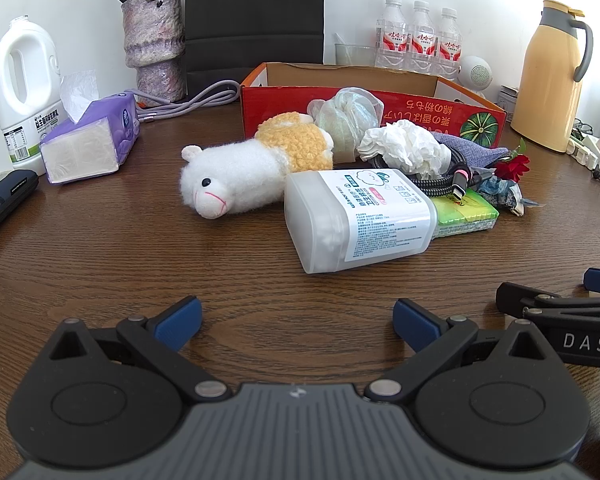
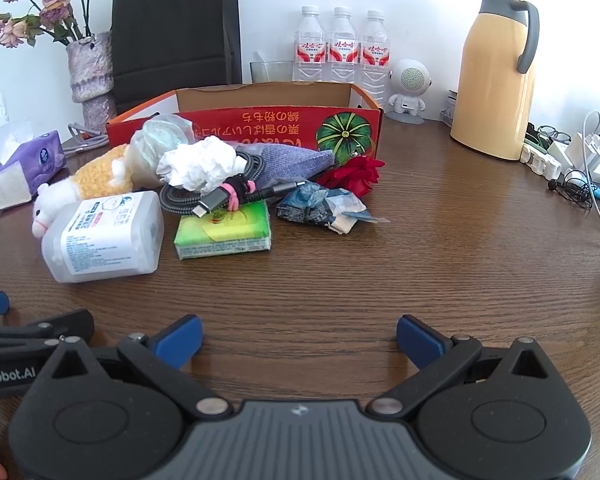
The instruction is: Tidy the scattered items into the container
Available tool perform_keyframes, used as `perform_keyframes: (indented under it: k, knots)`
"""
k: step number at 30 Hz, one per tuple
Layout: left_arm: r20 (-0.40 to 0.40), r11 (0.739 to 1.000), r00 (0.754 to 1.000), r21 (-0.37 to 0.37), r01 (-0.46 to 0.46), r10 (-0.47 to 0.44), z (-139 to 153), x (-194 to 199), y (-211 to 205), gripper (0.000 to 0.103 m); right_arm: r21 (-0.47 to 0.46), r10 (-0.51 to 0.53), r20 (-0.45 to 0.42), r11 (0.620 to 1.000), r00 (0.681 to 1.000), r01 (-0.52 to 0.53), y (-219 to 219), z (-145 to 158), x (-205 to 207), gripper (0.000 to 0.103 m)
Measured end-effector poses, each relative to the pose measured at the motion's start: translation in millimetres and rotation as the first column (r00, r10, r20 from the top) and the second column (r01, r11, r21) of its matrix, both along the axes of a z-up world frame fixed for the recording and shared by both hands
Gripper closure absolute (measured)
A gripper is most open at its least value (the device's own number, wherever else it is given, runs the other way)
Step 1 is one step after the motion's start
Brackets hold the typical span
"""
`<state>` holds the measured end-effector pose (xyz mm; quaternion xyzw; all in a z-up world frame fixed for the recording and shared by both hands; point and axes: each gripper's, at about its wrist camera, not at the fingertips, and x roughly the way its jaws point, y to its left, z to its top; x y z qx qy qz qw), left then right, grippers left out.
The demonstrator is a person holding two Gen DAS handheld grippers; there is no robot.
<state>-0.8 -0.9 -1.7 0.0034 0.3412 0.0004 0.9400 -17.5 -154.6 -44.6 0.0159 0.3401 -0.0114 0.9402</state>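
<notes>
Both tools, left tool point(image 1: 296, 322) and right tool point(image 2: 298, 336), are spread wide and empty. The plush toy point(image 1: 240, 176), mid-frame, looks soft and light; pinch its thick white body.

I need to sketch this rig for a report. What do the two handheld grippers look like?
Both look alike. The left gripper and right gripper each have a ribbed grey body, two round black housings, black linkage arms with silver pins, and blue pads on the fingers. Seen from the left wrist, the right gripper's black side carries white letters "DAS"; seen from the right wrist, the left one's reads "nRobot.AI". No cables or sleeves show.
</notes>
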Motion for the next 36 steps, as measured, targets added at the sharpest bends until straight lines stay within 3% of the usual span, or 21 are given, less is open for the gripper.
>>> perform_keyframes:
  k: [36]
  knots:
    - [-0.002, 1.000, 1.000, 0.003, -0.001, 0.001, 1.9, -0.4, 0.3, 0.000, -0.008, -0.009, -0.002, 1.000, 1.000, 0.009, 1.7, -0.1, 1.2, 0.000]
